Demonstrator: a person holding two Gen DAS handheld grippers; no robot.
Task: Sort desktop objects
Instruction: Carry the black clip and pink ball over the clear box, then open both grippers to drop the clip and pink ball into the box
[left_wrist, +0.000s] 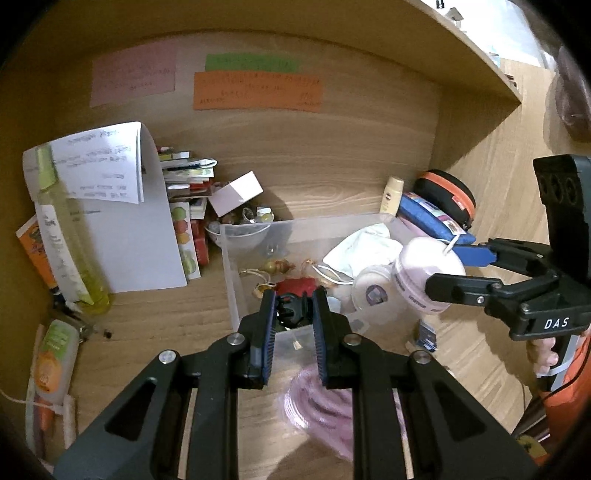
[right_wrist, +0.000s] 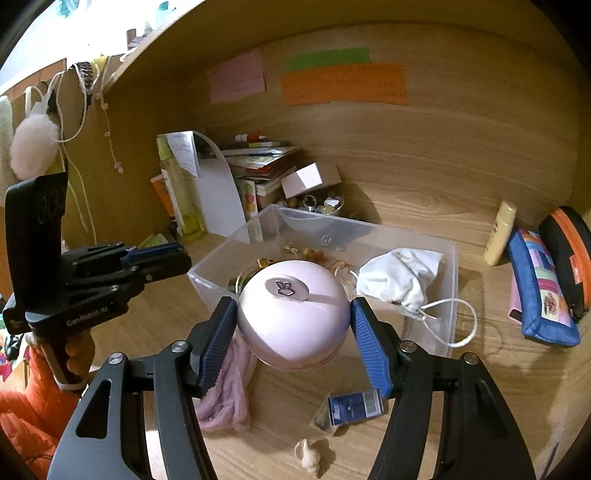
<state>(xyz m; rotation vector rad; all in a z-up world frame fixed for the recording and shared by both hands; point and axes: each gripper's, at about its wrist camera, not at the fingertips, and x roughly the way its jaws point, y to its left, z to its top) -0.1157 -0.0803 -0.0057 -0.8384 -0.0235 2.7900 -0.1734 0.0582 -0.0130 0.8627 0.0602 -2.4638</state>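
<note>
My left gripper (left_wrist: 293, 314) is shut on a small black hair clip (left_wrist: 291, 312), held over the near end of the clear plastic box (left_wrist: 231, 273). The right gripper (right_wrist: 293, 317) is shut on a round pale-pink jar (right_wrist: 291, 317), raised above the desk in front of the clear plastic box (right_wrist: 369, 227). In the left wrist view the pink jar (left_wrist: 424, 266) and right gripper (left_wrist: 448, 269) hang over the box's right side. Inside lie a white drawstring pouch (right_wrist: 399, 280), a white round tin (left_wrist: 371, 291), a red item and gold trinkets.
Pink yarn (right_wrist: 225, 387), a small blue packet (right_wrist: 354, 404) and a cream figurine (right_wrist: 308, 456) lie on the desk in front. A blue pencil case (right_wrist: 539, 295), black-orange case (right_wrist: 569, 254) and cream tube (right_wrist: 500, 232) sit right. Bottle (left_wrist: 70, 236), papers and books stand left.
</note>
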